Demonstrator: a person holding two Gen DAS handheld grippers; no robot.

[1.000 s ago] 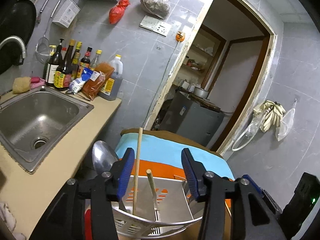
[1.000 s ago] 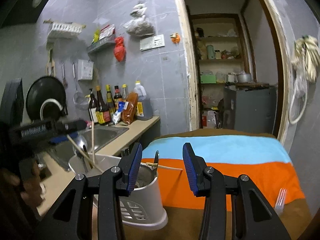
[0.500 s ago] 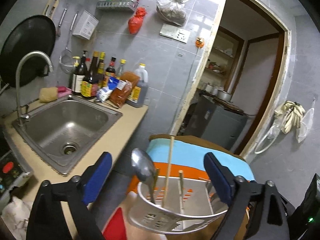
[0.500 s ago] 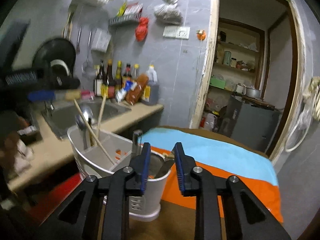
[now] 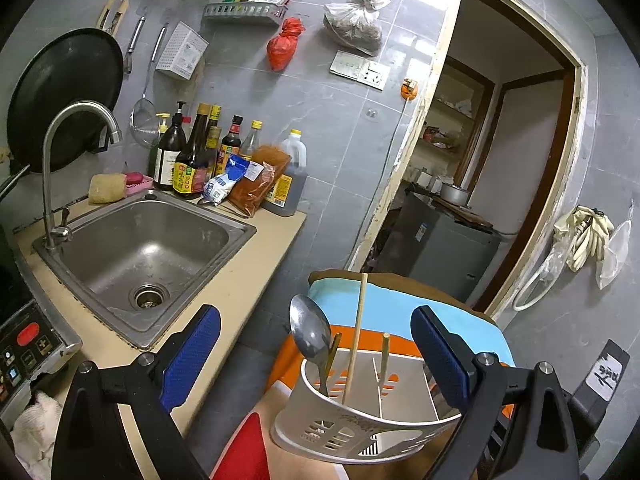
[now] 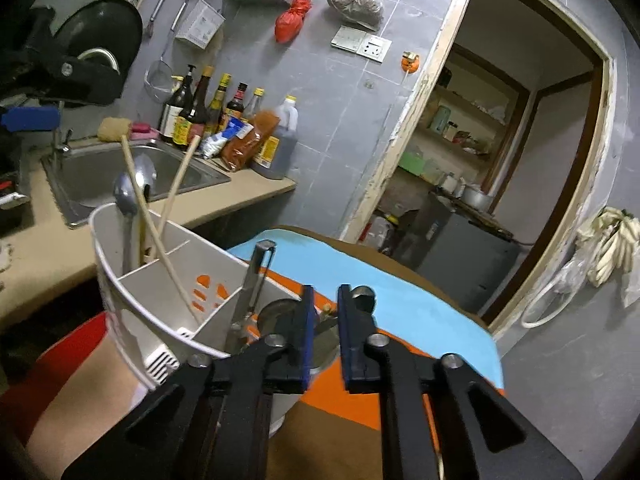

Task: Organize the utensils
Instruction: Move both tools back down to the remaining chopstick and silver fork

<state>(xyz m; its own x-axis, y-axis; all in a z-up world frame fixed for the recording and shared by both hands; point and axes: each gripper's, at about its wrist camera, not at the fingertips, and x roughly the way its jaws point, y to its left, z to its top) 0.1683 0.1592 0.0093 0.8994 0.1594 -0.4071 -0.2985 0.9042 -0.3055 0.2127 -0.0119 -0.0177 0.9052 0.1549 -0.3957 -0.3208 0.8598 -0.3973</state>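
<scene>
My left gripper (image 5: 316,354) hung wide open over the white utensil caddy (image 5: 360,426), clamping nothing. Inside it stood the metal spoon (image 5: 310,330) and the long wooden chopstick (image 5: 356,340), leaning loosely in the back compartment. My right gripper (image 6: 323,332) had just been closing, its blue pads nearly together, with something small and pale pinched or caught between them; I could not tell what. A steel utensil handle (image 6: 256,280) leaned right beside it. The risk, as I judged it: the caddy sat on the striped cloth (image 6: 400,300), light and top-heavy, so a sideways tug could tip it and spill everything.
</scene>
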